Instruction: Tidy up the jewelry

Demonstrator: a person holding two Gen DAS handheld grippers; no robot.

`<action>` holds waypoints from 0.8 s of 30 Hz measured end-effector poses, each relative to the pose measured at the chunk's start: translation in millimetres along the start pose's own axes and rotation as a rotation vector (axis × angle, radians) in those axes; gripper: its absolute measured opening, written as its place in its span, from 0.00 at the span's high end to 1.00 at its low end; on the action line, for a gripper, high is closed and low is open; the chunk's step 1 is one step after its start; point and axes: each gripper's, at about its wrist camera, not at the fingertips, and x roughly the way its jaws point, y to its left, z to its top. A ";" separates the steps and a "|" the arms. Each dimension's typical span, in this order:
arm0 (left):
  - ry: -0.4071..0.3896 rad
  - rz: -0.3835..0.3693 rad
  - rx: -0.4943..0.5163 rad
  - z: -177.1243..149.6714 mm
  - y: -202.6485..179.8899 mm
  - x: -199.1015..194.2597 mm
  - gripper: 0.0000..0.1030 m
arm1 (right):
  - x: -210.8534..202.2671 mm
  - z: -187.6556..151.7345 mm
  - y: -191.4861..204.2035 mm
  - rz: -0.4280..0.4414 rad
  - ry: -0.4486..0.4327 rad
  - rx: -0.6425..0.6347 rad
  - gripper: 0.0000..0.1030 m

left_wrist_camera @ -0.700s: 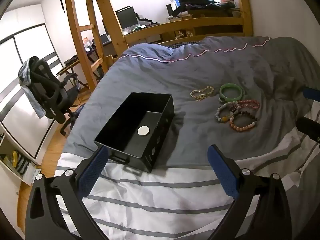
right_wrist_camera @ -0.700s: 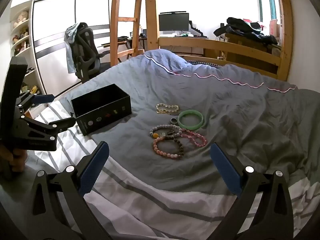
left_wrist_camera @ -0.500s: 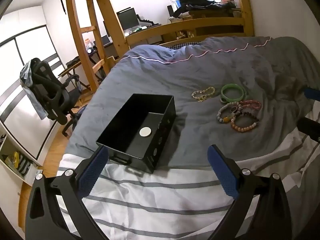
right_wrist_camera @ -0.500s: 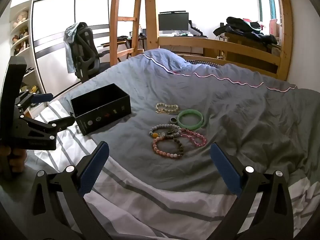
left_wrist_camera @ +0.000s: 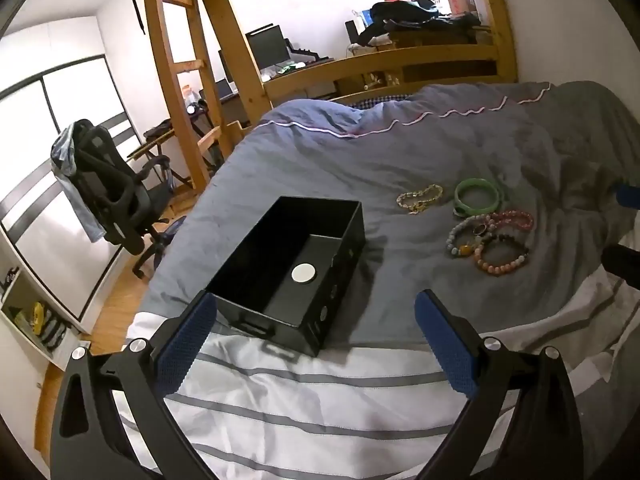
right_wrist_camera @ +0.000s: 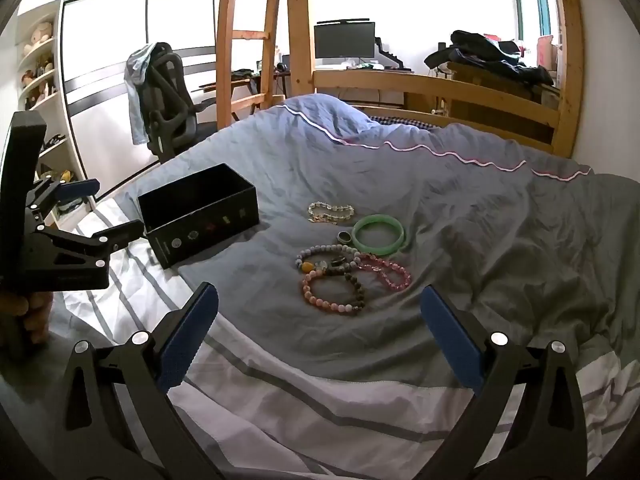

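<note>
An open black box [left_wrist_camera: 298,268] [right_wrist_camera: 200,216] sits on the grey duvet, holding only a white disc [left_wrist_camera: 303,273]. To its right lie a gold chain bracelet [left_wrist_camera: 420,198] [right_wrist_camera: 331,212], a green bangle [left_wrist_camera: 478,196] [right_wrist_camera: 378,234], a small ring [right_wrist_camera: 344,237] and several bead bracelets [left_wrist_camera: 490,240] [right_wrist_camera: 344,276]. My left gripper [left_wrist_camera: 316,344] is open and empty, just short of the box's near end. My right gripper [right_wrist_camera: 318,332] is open and empty, short of the bead bracelets.
The bed has a striped white sheet [left_wrist_camera: 320,400] at the near edge. A wooden ladder and loft frame [right_wrist_camera: 296,40] stand beyond the bed. An office chair [left_wrist_camera: 116,196] is at the left. A desk with a monitor [right_wrist_camera: 344,46] is behind.
The left gripper has tilted or drifted slightly, so the box and jewelry sit a little higher and further right in its view. The right view has barely shifted. Both grippers stay open.
</note>
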 end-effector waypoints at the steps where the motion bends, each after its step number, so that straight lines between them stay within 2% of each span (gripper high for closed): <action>1: 0.005 -0.004 0.001 0.5 -0.1 0.0 0.05 | -0.4 1.6 1.1 0.000 0.000 0.000 0.03; 8: 0.006 -0.036 -0.007 -1.0 2.0 -1.6 0.05 | 1.7 -6.5 -1.7 0.002 0.003 -0.009 0.03; 24: 0.014 -0.028 0.013 -2.3 -4.0 -0.5 0.05 | 2.7 -5.0 0.1 -0.001 0.009 -0.006 0.03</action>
